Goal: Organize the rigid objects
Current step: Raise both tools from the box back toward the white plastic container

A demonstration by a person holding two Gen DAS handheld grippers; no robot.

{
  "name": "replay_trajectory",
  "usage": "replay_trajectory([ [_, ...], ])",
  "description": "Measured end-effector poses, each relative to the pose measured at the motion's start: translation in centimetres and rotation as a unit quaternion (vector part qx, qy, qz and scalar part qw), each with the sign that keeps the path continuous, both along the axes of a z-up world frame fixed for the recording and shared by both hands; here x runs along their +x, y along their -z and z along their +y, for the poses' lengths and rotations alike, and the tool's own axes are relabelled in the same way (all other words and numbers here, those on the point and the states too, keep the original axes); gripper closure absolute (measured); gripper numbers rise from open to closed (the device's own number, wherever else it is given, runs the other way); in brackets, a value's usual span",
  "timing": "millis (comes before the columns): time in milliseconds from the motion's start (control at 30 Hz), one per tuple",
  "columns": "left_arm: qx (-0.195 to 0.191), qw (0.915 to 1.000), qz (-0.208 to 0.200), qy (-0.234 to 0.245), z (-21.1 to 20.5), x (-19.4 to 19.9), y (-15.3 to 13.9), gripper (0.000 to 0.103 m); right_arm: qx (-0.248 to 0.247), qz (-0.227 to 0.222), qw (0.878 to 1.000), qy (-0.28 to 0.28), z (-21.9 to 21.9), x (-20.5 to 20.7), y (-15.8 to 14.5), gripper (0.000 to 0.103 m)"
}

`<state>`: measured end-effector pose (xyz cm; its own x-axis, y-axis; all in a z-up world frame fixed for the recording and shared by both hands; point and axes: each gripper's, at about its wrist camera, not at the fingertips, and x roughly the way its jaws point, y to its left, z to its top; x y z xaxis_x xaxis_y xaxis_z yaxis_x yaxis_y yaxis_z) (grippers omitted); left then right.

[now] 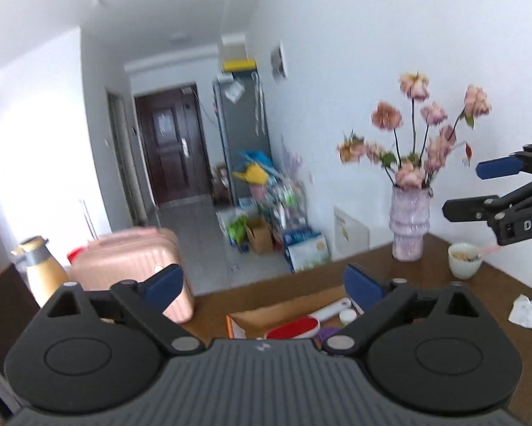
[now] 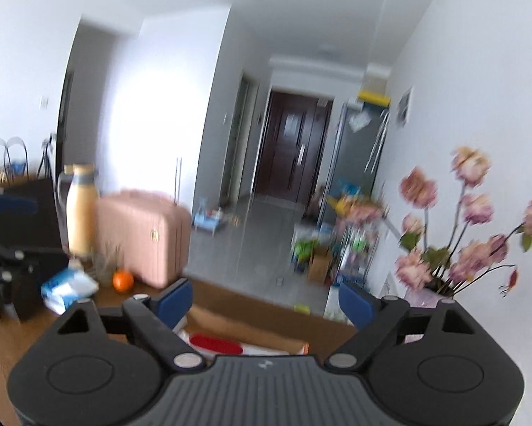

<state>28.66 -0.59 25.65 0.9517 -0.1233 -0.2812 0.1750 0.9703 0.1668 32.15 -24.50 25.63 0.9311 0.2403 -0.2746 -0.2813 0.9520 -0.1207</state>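
Rigid objects, among them a red-and-white paddle-shaped brush (image 1: 303, 325) and a small white round pot (image 1: 347, 316), are gathered in an open brown cardboard box (image 1: 283, 310) on the near part of the brown wooden table (image 1: 478, 294), presumably so that they stay together. Nothing is held. The left gripper (image 1: 262, 284) is raised above the box and aimed nearly level into the room, its blue-padded fingers spread wide and empty. The right gripper (image 2: 266, 300) is posed alike, just to the right, equally wide and empty.
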Motion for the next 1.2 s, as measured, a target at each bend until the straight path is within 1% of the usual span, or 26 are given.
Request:
replay_trajectory([
  [33, -0.003, 0.9998, -0.022, -0.002, -0.2, -1.1, 0.1, 0.000, 0.000, 0.000, 1.000, 0.000, 0.0, 0.0, 0.0, 0.010],
  [100, -0.013, 0.9973, -0.072, -0.003, -0.4, -3.3, 0.4, 0.000, 0.019, -0.035, 0.999, 0.003, -0.4, -1.9, 0.2, 0.003],
  [200, -0.026, 0.9926, -0.118, -0.012, -0.7, -5.9, 1.5, 0.000, 0.043, -0.074, 0.996, 0.002, -0.9, -4.4, 1.3, 0.001],
  [233, -0.034, 0.9907, -0.131, -0.014, -0.8, -6.6, 2.0, 0.000, 0.059, -0.094, 0.994, -0.001, -1.2, -5.9, 2.5, 0.000],
  [267, -0.043, 0.9883, -0.145, -0.019, -0.8, -7.4, 2.6, 0.000, 0.059, -0.094, 0.994, -0.001, -1.2, -5.9, 2.5, 0.000],
  [367, -0.057, 0.9821, -0.178, -0.022, -1.1, -9.8, 4.9, 0.000, 0.073, -0.120, 0.990, 0.001, -1.4, -7.9, 4.6, 0.000],
  [467, -0.068, 0.9791, -0.191, -0.022, -0.9, -11.9, 7.6, 0.000, 0.088, -0.144, 0.986, 0.001, -1.6, -10.0, 7.5, 0.000],
  [533, -0.081, 0.9795, -0.182, -0.029, -0.4, -12.9, 9.7, 0.000, 0.106, -0.155, 0.982, -0.001, -1.9, -11.6, 9.9, 0.000],
  [600, -0.097, 0.9803, -0.170, -0.031, 0.5, -13.9, 11.9, 0.000, 0.120, -0.147, 0.982, -0.013, -2.0, -12.8, 12.2, 0.000],
  [667, -0.102, 0.9803, -0.165, -0.041, 1.3, -14.9, 14.2, 0.000, 0.131, -0.137, 0.982, -0.014, -2.2, -13.9, 14.8, 0.000],
  [700, -0.103, 0.9796, -0.166, -0.048, 1.7, -15.2, 15.3, 0.000, 0.140, -0.138, 0.980, -0.009, -2.4, -15.1, 17.5, 0.000],
  [733, -0.106, 0.9787, -0.166, -0.057, 2.0, -15.5, 16.4, 0.000, 0.140, -0.138, 0.980, -0.009, -2.4, -15.1, 17.5, 0.000],
  [767, -0.111, 0.9778, -0.163, -0.071, 2.8, -16.1, 17.5, 0.000, 0.143, -0.142, 0.979, -0.005, -2.5, -15.6, 18.9, 0.000],
  [800, -0.117, 0.9773, -0.155, -0.085, 3.2, -16.2, 18.4, 0.000, 0.144, -0.147, 0.979, -0.001, -2.6, -16.1, 20.3, 0.000],
  [833, -0.121, 0.9773, -0.148, -0.091, 3.5, -16.3, 19.4, 0.000, 0.136, -0.153, 0.979, 0.006, -2.5, -17.1, 23.0, 0.000],
  [867, -0.122, 0.9779, -0.143, -0.091, 4.0, -16.5, 20.2, 0.000, 0.136, -0.153, 0.979, 0.006, -2.5, -17.1, 23.0, 0.000],
  [933, -0.114, 0.9783, -0.140, -0.103, 4.4, -17.1, 22.0, 0.000, 0.134, -0.151, 0.979, 0.023, -2.6, -17.9, 25.3, 0.000],
  [967, -0.109, 0.9784, -0.141, -0.105, 4.6, -17.7, 23.0, 0.000, 0.138, -0.137, 0.980, 0.030, -2.8, -18.7, 27.2, 0.000],
  [1000, -0.104, 0.9793, -0.137, -0.106, 4.7, -18.0, 23.7, 0.000, 0.138, -0.137, 0.980, 0.030, -2.8, -18.7, 27.2, 0.000],
  [1100, -0.106, 0.9822, -0.112, -0.108, 5.2, -18.9, 26.0, 0.000, 0.147, -0.109, 0.982, 0.049, -3.1, -20.0, 29.8, 0.000],
  [1200, -0.114, 0.9859, -0.069, -0.102, 5.7, -19.6, 28.2, 0.000, 0.144, -0.081, 0.985, 0.058, -3.1, -21.4, 31.8, 0.000],
])
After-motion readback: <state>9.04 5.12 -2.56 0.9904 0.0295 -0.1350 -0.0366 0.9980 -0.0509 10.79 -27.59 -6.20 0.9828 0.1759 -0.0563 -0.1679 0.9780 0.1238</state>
